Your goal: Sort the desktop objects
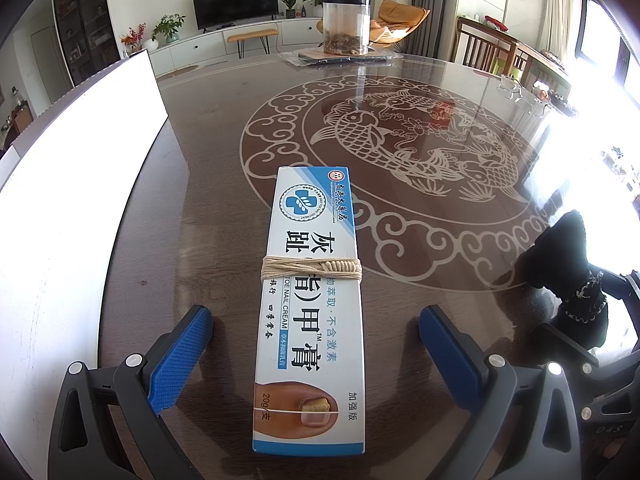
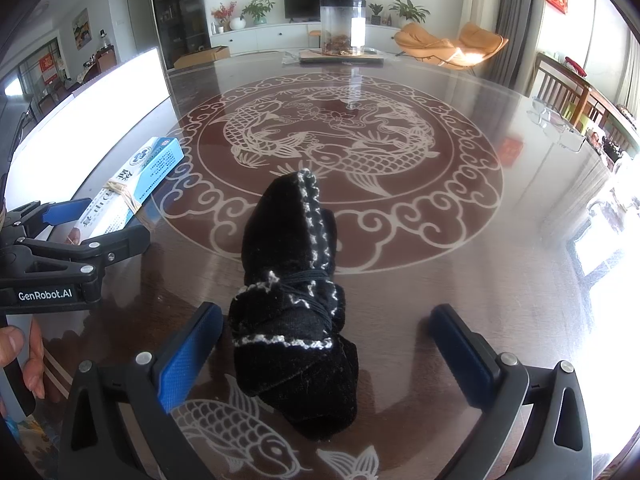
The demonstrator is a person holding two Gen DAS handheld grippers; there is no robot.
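Left tool [image 1: 316, 344] released, blue pads standing clear on both sides of the long white-and-blue cardboard cream box [image 1: 310, 308], which lies flat on the dark glossy fish-patterned surface [image 1: 420, 240] and runs from 6 toward 12 o'clock in the left wrist view. Tan string [image 1: 312, 271] is wound around the box near its middle. Right tool [image 2: 326, 354] likewise released, straddling the black knitted fabric bundle with white stitched edging [image 2: 294, 300], tied at its waist with dark thread and lying at centre in the right wrist view; the box sits at its 10 o'clock.

Judgement: box looks light, stiff and smooth-sided; hold it across the long sides near the string and squeeze gently, since thin card may dent. Bundle looks soft and compressible, unlikely to slip; take it at the tied waist, where it is firmest.

Clear plastic jar [image 1: 346, 26] stands far off at 12 o'clock.
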